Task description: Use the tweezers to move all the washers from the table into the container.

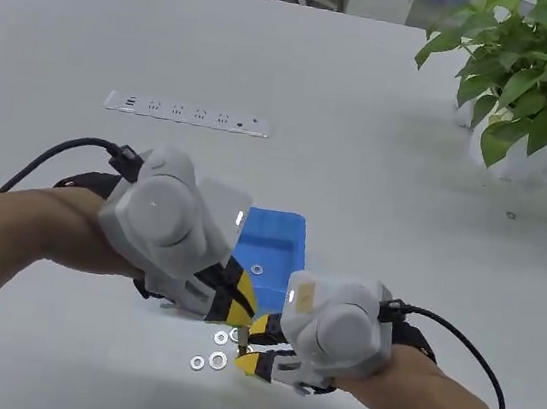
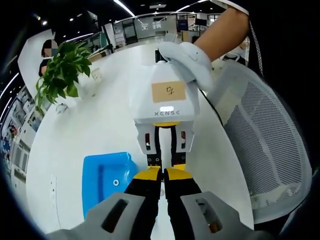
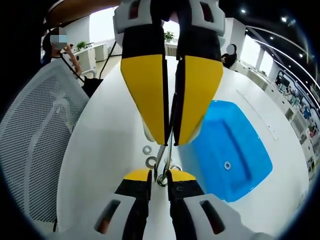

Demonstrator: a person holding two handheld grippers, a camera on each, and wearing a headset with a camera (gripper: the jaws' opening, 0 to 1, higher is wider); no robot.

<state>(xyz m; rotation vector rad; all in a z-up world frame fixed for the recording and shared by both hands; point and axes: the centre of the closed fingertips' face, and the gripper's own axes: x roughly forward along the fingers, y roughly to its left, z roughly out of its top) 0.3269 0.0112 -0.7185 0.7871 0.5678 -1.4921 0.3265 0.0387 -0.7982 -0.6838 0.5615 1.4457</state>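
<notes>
Tweezers [image 3: 169, 145]: clamped between yellow jaw tips of L gripper [image 3: 172, 140]; legs nearly together, running down to R gripper [image 3: 160, 176], lower end seated between its close-set jaws. Small ring at that end; cannot tell whether a washer is gripped there.

L gripper: closed on tweezers. R gripper: jaws pressed in on tweezers' lower end, narrow gap only. In L gripper view, set tip to tip, facing each other.

Washers [image 1: 219, 361]: approx. 4 loose on bench [image 1: 378, 178], clustered under both jaw sets, nr near edge, approx. mid-width. In R gripper view, 3 lying just beside tweezers' lower end.

Single washer [image 1: 258, 269]: inside container [image 1: 285, 228], flat on its floor, apart from walls.

Container: blue, rectangular, open-top; just beyond loose washers, toward bench centre; near-left corner hidden behind L gripper in head view.

Power strip [image 1: 187, 112]: white, flat, well apart, toward far-left corner. Potted plant [image 1: 534, 67]: at right edge, far side. Mesh chair [image 2: 270, 150]: off bench. Black cable [image 1: 59, 151] at rear of each gripper.
</notes>
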